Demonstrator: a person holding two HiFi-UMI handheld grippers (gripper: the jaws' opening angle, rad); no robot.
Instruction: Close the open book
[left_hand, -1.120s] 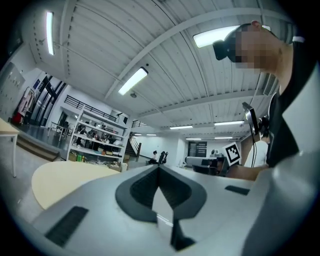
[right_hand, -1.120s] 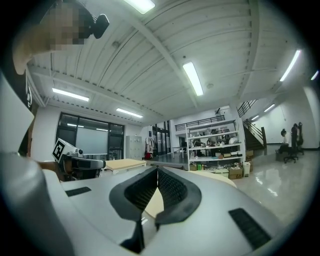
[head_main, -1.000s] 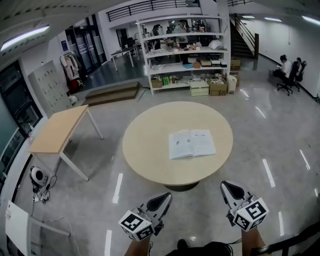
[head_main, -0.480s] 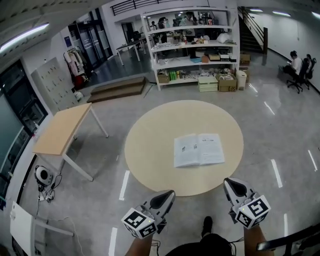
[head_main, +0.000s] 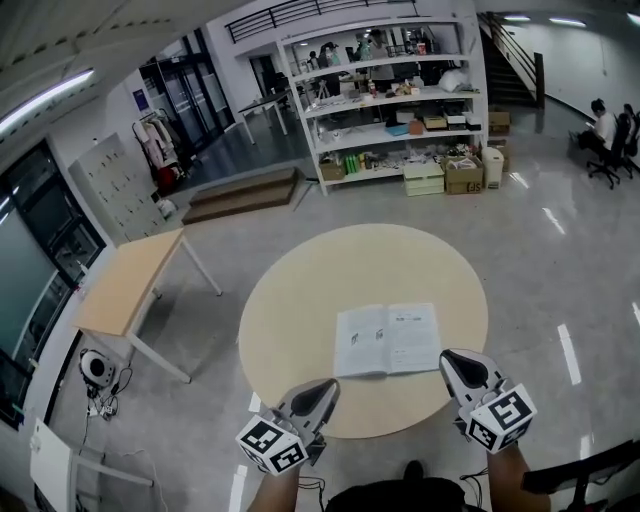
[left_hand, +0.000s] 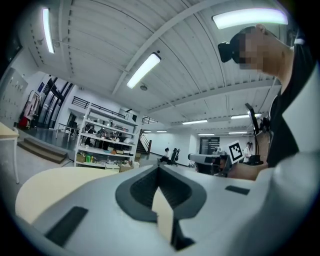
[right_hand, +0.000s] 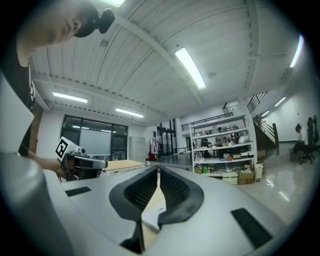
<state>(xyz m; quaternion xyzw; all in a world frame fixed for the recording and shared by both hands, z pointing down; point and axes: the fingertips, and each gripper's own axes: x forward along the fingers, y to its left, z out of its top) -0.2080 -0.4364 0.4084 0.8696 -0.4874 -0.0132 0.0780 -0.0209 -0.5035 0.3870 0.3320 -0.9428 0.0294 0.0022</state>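
The jaws of the left gripper (head_main: 322, 392) are pressed together with nothing between them. Those of the right gripper (head_main: 456, 362) are likewise closed and empty. Both hover at the near edge of the round, pale wooden desk (head_main: 290, 300). The white paper book (head_main: 388, 340) lies flat on it just ahead, 2 pages facing up, apparently untouched. Closing has not begun: 1 half must be lifted and folded over.
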